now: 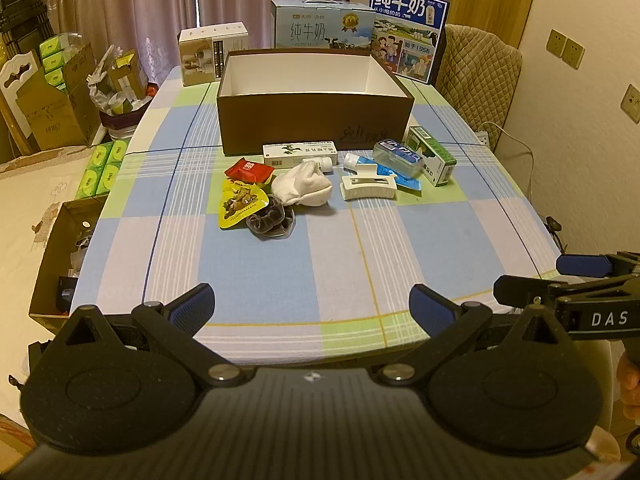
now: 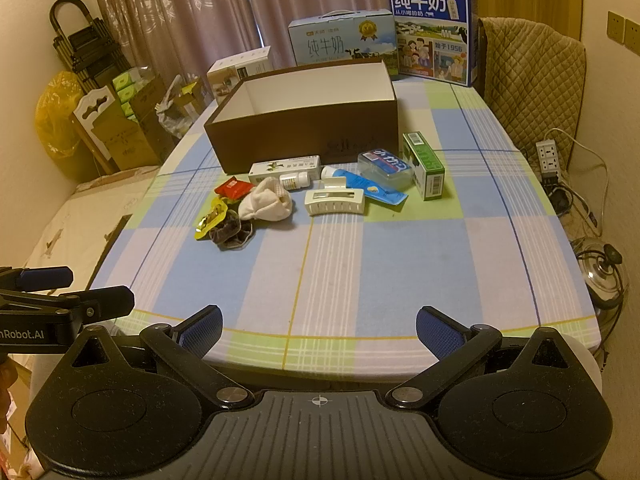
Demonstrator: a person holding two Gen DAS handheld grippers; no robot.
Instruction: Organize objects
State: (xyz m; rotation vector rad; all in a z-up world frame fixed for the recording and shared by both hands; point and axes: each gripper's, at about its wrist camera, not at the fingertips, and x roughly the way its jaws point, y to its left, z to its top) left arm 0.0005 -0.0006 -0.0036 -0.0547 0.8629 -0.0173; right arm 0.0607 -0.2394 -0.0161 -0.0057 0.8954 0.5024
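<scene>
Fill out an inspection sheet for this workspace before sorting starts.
Surface: checked tablecloth, near half bare.
Job's things: open brown box, interior looks empty; white hair claw, white sock, scrunchie, snack packets, toothpaste tube, green carton in front.
Clutter: milk cartons behind.
Grippers: left hand-held gripper and right hand-held gripper open, empty.
Cables: power strip, cords on the right.
Surroundings: curtains, cardboard boxes.

Both wrist cameras are looking from the table's (image 1: 280,264) near edge, side by side, sharing the brown box (image 2: 304,128).
</scene>
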